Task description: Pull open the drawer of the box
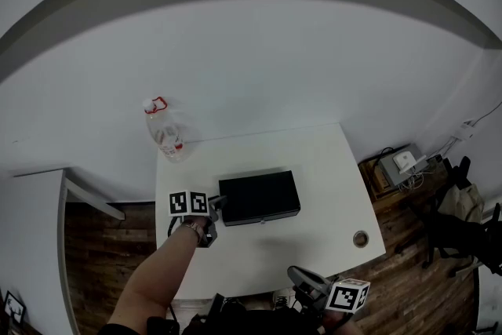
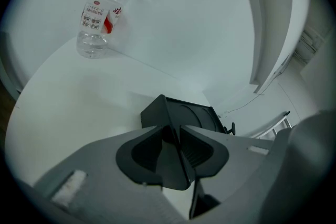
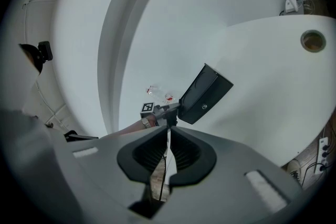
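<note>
A flat black box (image 1: 259, 198) lies in the middle of the white table (image 1: 329, 169). My left gripper (image 1: 216, 208) is at the box's left end, held by a bare forearm. In the left gripper view its jaws (image 2: 173, 131) stand open, with a corner of the box (image 2: 194, 115) between them. My right gripper (image 1: 293, 274) hovers off the table's near edge, well away from the box. Its jaws (image 3: 168, 131) are shut with nothing between them, and they point toward the box (image 3: 206, 93). I cannot make out the drawer's front.
A clear plastic bottle (image 1: 165, 133) with a red cap ring stands at the table's far left corner. A round cable hole (image 1: 360, 238) sits near the right front corner. Beyond the table's right edge are a small stand with devices (image 1: 400, 165) and wooden floor.
</note>
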A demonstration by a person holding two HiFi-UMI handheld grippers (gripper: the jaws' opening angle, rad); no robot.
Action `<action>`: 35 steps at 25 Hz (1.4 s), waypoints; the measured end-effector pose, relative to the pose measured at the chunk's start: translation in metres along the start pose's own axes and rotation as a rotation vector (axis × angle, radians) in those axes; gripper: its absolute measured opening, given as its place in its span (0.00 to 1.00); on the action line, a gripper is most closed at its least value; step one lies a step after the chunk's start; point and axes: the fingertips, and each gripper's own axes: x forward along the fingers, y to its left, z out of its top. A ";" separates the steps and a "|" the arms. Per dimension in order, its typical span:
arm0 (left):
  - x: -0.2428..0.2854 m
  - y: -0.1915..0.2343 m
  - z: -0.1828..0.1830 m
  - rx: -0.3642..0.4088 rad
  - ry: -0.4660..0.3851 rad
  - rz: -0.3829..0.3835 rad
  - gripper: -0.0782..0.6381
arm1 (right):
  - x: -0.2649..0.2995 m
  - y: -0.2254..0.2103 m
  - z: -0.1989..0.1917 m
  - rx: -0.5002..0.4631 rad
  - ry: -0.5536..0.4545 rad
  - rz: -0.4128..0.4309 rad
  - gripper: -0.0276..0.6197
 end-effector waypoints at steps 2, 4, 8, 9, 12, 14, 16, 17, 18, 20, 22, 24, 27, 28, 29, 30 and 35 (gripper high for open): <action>0.001 0.001 0.000 -0.022 0.007 0.003 0.27 | 0.008 0.005 0.003 0.005 0.003 0.009 0.08; 0.003 0.003 0.001 -0.037 0.018 0.008 0.27 | 0.019 0.002 0.004 -0.006 0.022 0.005 0.08; 0.004 0.002 -0.001 -0.019 0.033 0.029 0.27 | 0.048 -0.022 0.004 -0.037 0.080 -0.039 0.11; 0.004 0.002 -0.001 -0.008 0.034 0.035 0.27 | 0.058 -0.029 0.006 -0.029 0.090 -0.052 0.13; 0.004 0.002 0.000 0.013 0.036 0.042 0.28 | 0.085 -0.053 0.016 -0.020 0.116 -0.106 0.14; 0.004 0.001 0.000 0.014 0.031 0.040 0.28 | 0.100 -0.067 0.023 -0.037 0.135 -0.153 0.15; 0.004 0.000 -0.001 0.006 0.026 0.035 0.28 | 0.114 -0.080 0.029 -0.058 0.152 -0.198 0.15; 0.004 0.001 -0.001 0.001 0.025 0.031 0.28 | 0.121 -0.085 0.031 -0.070 0.160 -0.217 0.16; 0.004 0.001 -0.001 -0.004 0.025 0.026 0.28 | 0.128 -0.090 0.034 -0.082 0.170 -0.235 0.16; 0.004 0.000 -0.001 -0.013 0.026 0.017 0.28 | 0.140 -0.098 0.036 -0.112 0.197 -0.270 0.18; 0.004 0.000 -0.002 -0.021 0.025 0.009 0.28 | 0.150 -0.107 0.036 -0.148 0.231 -0.309 0.19; 0.004 0.000 -0.002 -0.026 0.021 0.002 0.28 | 0.156 -0.114 0.035 -0.166 0.257 -0.342 0.20; 0.006 0.000 -0.001 -0.028 0.017 -0.002 0.29 | 0.162 -0.116 0.036 -0.165 0.265 -0.345 0.20; 0.005 -0.001 -0.001 -0.027 0.016 -0.002 0.29 | 0.162 -0.116 0.036 -0.164 0.266 -0.343 0.19; 0.005 -0.001 -0.001 -0.026 0.015 -0.002 0.29 | 0.162 -0.115 0.036 -0.163 0.268 -0.341 0.19; 0.005 0.000 -0.001 -0.026 0.013 -0.002 0.29 | 0.161 -0.115 0.035 -0.161 0.270 -0.337 0.19; 0.004 0.000 -0.001 -0.029 0.011 -0.005 0.29 | 0.166 -0.111 0.033 -0.176 0.285 -0.320 0.26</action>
